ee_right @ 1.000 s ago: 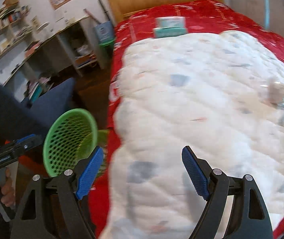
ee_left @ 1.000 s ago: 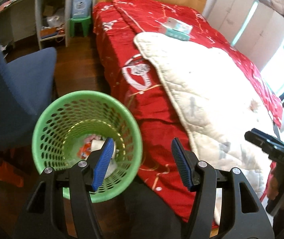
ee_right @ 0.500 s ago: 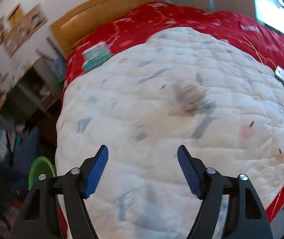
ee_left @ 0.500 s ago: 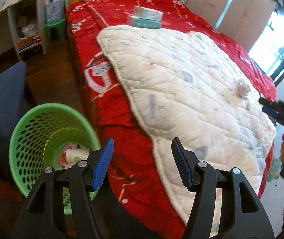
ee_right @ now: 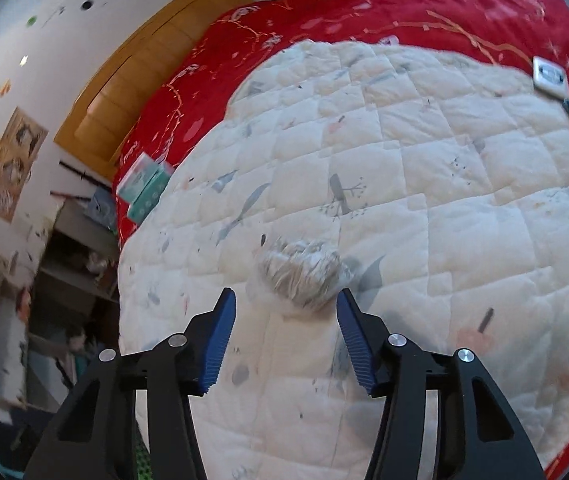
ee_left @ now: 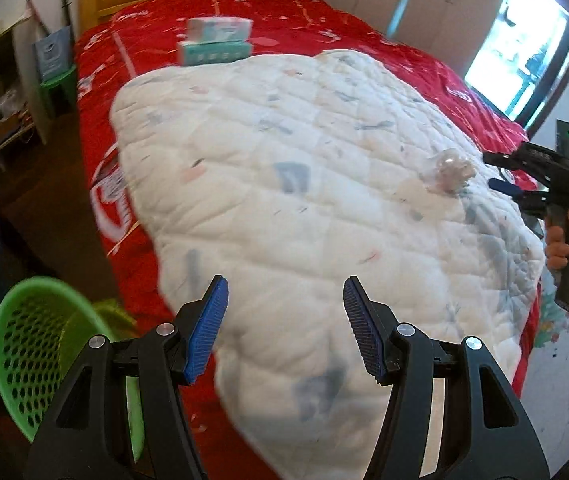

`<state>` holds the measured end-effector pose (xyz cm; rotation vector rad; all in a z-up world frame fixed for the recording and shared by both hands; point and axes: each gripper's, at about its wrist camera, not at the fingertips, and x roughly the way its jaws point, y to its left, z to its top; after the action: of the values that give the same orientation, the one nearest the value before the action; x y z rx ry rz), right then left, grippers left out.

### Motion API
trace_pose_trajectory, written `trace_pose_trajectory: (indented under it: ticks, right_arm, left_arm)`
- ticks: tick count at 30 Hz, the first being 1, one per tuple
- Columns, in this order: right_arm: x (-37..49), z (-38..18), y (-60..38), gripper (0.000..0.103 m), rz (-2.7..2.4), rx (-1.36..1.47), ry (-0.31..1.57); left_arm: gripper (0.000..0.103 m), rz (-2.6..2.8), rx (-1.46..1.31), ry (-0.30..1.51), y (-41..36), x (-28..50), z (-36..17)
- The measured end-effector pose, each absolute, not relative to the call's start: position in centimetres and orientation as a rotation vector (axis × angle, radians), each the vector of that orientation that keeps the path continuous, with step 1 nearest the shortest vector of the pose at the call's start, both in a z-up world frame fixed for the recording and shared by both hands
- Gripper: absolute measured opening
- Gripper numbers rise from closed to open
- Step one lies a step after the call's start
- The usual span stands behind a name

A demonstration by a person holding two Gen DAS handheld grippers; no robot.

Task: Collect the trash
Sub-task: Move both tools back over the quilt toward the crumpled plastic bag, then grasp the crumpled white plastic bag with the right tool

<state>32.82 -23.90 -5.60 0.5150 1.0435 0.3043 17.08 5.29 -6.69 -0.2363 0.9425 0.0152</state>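
No text I can read anywhere. The teal tissue boxes (ee_left: 215, 42) on the red bedspread (ee_left: 284, 12) carry print, too blurred to make out. The blue box (ee_left: 53, 58) by the shelf shows a logo shape, illegible. Wall posters (ee_right: 8, 168) in my right wrist view are only smeared patterns. A white tag (ee_right: 550, 76) at the quilt's edge: marks unreadable.

you get daylight pouring in from the window (ee_left: 524, 60), which blows out to white glare, while the floor by the green basket (ee_left: 32, 360) sits dim. motion blur smears the quilt (ee_left: 284, 184) near you, and both views bend and darken toward their round edges
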Motion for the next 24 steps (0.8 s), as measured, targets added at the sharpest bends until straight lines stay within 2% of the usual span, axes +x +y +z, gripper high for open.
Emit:
trace_pose_trajectory:
  ticks: [9, 12, 13, 17, 24]
  right_arm:
    - [35.9, -8.5, -24.8, 0.051, 0.303, 0.633, 1.096]
    - [36.2, -8.7, -24.8, 0.041, 0.315, 0.629, 1.101]
    - [36.2, -8.7, -24.8, 0.034, 0.326, 0.633, 1.099]
    - [35.9, -8.2, -24.9, 0.026, 0.35, 0.598, 1.077]
    - [34.2, -5.4, -25.4, 0.024, 0.362, 0.487, 0.98]
  left_arm:
    - [0.061, -0.096, -0.132, 0.918, 0.5, 22.9, -6.1]
    - [0.065, -0.134, -0.098, 0.911, -1.0, 24.6, -6.0]
    - [0.066, -0.144, -0.086, 0.91, -1.3, 25.0, -5.9]
    - [0.067, -0.194, -0.041, 0.909, -3.2, 27.2, -6.0]
    - [0.068, -0.276, 0.004, 0.927, -6.6, 29.8, -6.8]
